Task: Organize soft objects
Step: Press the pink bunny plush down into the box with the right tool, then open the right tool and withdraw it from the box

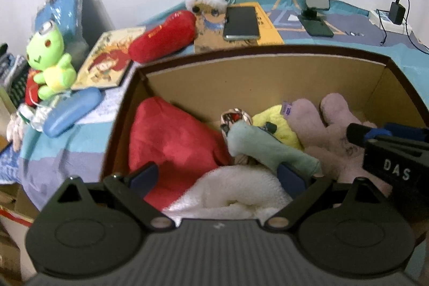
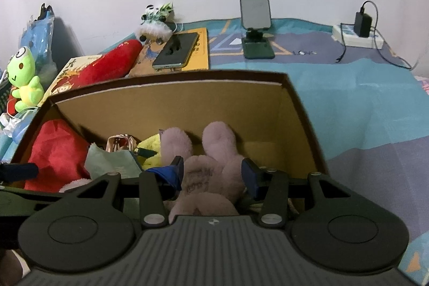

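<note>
Both my grippers, left (image 1: 217,176) and right (image 2: 211,176), gape over the cardboard box (image 1: 262,77); frog plush (image 1: 51,60) far left on the patterned bedspread (image 2: 362,103).

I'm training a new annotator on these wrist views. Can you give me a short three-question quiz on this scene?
1. True or false: the green frog plush lies inside the cardboard box.
2. Which toy sits between the right gripper's open jaws? A) pink plush B) red chili plush C) yellow plush
3. Fill in: the dark phone lies flat on a ____ book.

Key: 1. False, it sits outside, left of the box. 2. A. 3. Yellow.
</note>
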`<action>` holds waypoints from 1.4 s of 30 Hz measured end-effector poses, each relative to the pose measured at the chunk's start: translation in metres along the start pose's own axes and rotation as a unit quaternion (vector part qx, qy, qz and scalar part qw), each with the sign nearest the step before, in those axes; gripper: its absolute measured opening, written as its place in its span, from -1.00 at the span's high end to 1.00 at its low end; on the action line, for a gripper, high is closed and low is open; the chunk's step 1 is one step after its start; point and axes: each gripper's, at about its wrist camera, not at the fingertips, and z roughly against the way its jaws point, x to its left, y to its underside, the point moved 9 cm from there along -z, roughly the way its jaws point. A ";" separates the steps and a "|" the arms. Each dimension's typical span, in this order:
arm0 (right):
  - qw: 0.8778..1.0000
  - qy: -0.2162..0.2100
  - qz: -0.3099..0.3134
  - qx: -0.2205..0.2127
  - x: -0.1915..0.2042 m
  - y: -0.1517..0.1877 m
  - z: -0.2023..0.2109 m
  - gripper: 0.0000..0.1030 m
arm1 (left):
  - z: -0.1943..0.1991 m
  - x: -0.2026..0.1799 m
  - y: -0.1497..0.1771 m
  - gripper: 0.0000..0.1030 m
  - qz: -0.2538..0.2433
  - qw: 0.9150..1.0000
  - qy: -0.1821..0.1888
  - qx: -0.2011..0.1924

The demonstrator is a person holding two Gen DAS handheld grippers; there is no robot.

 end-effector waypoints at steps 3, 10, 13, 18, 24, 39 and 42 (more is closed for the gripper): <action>1.000 0.001 0.000 -0.008 0.000 0.000 0.016 0.38 | 0.015 0.000 0.000 -0.83 -0.006 1.000 -0.008 -0.014; 1.000 -0.009 0.009 -0.021 0.006 0.006 0.052 0.38 | 0.051 0.000 0.006 -0.83 -0.011 0.999 -0.012 -0.033; 1.000 -0.020 0.005 -0.021 0.008 0.008 0.065 0.38 | 0.062 0.002 0.012 -0.83 -0.003 1.000 -0.009 -0.027; 0.999 -0.032 0.011 -0.014 0.013 0.016 0.081 0.38 | 0.081 0.004 0.022 -0.83 0.005 1.000 -0.015 -0.021; 0.998 -0.056 0.026 -0.002 0.014 0.027 0.096 0.38 | 0.099 0.004 0.039 -0.83 0.031 0.999 -0.026 -0.009; 0.993 -0.097 0.036 0.057 -0.019 0.070 0.112 0.38 | 0.103 -0.045 0.101 -0.83 0.046 0.995 -0.039 0.078; 0.992 -0.094 0.037 0.069 -0.030 0.079 0.113 0.38 | 0.097 -0.064 0.112 -0.83 0.037 0.994 -0.023 0.098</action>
